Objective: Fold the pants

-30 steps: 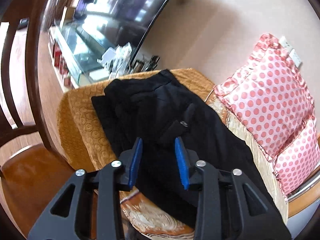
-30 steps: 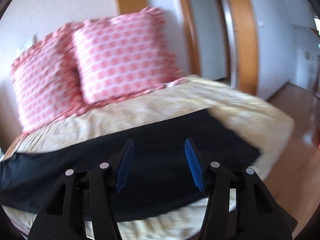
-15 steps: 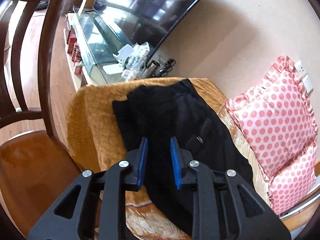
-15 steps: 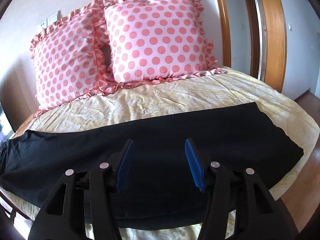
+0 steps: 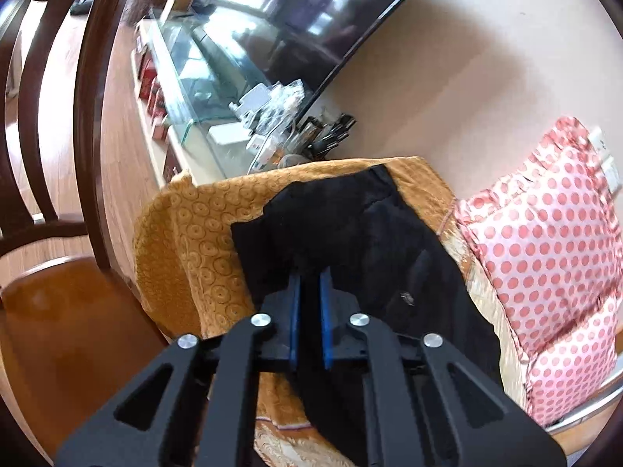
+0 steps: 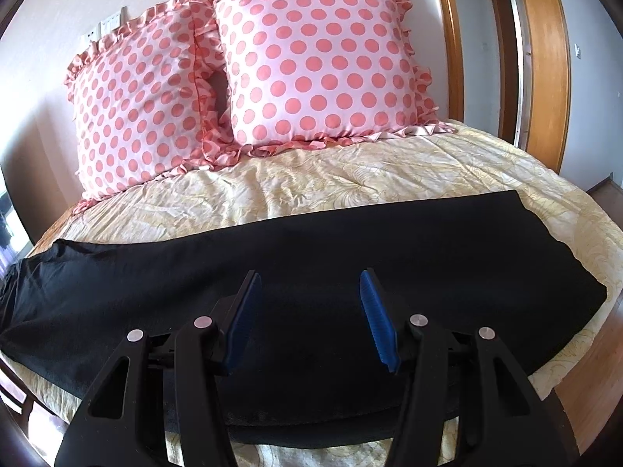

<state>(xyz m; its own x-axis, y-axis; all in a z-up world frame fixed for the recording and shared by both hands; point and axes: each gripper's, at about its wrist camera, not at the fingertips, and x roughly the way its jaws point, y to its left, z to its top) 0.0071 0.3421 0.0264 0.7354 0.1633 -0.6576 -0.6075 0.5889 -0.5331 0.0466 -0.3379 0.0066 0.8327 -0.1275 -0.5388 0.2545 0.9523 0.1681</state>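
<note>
So the black pants (image 6: 311,292) are laid out long across the near side of the bed (image 6: 350,179), on the pale yellow cover, with two pink polka dot pillows (image 6: 319,58) propped at the wall beyond them. From the left wrist view the waist end of the pants sits on an orange patterned blanket (image 5: 187,241) at that end of the bed, and there's a small button or rivet showing on the fabric.

Left gripper (image 5: 309,280) has its blue pads pulled nearly together and pinched onto a raised fold of the pants near the waist end. Right gripper (image 6: 309,284) is spread about halfway with nothing between the pads, just hovering over the leg part of the pants.

Past the blanket end of the bed there's a glass shelf with clutter and a big dark TV (image 5: 296,11). No readable writing or brand anywhere, too blurry and small.
</note>
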